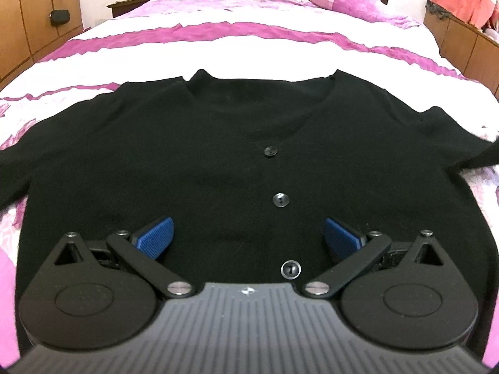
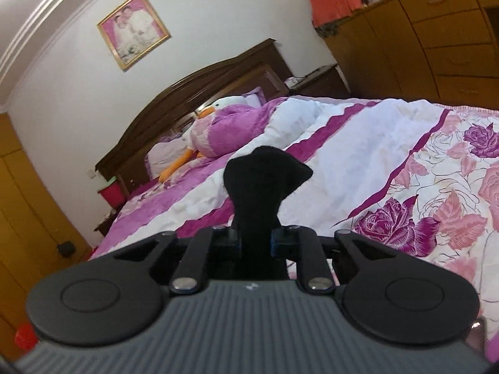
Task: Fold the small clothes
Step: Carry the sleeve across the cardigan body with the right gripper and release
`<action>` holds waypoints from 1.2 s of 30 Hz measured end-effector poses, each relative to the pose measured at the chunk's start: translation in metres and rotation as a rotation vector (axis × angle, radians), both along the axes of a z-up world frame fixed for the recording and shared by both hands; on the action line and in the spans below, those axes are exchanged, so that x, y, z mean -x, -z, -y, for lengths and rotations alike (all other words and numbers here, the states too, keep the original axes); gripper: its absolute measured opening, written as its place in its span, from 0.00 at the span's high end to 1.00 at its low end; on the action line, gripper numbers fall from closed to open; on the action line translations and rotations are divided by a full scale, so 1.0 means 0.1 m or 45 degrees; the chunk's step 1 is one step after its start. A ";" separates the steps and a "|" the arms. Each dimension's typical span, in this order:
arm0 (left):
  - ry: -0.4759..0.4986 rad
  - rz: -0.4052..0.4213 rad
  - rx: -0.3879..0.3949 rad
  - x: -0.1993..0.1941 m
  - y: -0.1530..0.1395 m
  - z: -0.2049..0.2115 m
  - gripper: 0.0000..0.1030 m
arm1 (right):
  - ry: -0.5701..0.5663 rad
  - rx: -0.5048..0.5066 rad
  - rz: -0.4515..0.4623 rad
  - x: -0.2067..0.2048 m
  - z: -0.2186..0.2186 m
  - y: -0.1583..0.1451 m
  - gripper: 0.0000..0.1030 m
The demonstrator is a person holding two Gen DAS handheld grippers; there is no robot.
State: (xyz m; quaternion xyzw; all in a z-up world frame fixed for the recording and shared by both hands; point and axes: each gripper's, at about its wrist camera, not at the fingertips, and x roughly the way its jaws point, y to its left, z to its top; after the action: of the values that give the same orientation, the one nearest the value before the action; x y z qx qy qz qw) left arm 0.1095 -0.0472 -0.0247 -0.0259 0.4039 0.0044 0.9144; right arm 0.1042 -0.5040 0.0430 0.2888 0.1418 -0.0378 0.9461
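One black cardigan (image 1: 218,155) lies flat on the bed (image 1: 249,53), three buttons (image 1: 281,200) showing. Left claw (image 1: 248,238) hangs over it, jaws apart. Right claw (image 2: 256,240) is clamped on a bunch of its black fabric (image 2: 265,184).

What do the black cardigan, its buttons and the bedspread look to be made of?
Black cardigan: soft matte knit, probably wool or acrylic; fuzzy surface, no sheen. Buttons: glossy dark plastic, judging by the highlights. Bedspread: quilted fabric with a slight sheen, puckered along the purple bands; fibre unclear.
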 end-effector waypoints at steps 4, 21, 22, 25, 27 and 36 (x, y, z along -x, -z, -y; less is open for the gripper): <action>-0.030 -0.003 0.032 0.09 -0.06 -0.10 0.00 | 0.019 0.054 -0.069 -0.03 -0.05 0.08 0.82; -0.226 0.064 0.040 0.35 -0.31 -0.96 0.00 | -0.458 0.179 0.259 -0.32 -1.59 -0.64 0.82; -0.237 0.068 0.039 0.36 -0.32 -1.00 0.00 | -0.501 0.177 0.275 -0.34 -1.71 -0.67 0.82; -0.272 0.076 0.041 0.41 -0.32 -1.12 0.00 | -0.620 0.207 0.304 -0.40 -2.11 -0.75 0.82; -0.289 0.078 0.050 0.43 -0.32 -1.18 0.00 | -0.693 0.228 0.304 -0.44 -2.38 -0.75 0.82; -0.319 0.084 0.017 0.46 -0.23 -1.38 0.00 | -0.971 0.331 0.128 -0.66 -3.54 -0.20 0.82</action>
State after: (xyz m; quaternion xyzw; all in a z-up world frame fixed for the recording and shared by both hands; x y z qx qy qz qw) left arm 0.0632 0.0909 -0.0015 -0.0825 0.3671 0.1150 0.9194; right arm 0.1700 -0.1504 0.0627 0.0948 0.1864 0.3122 0.9267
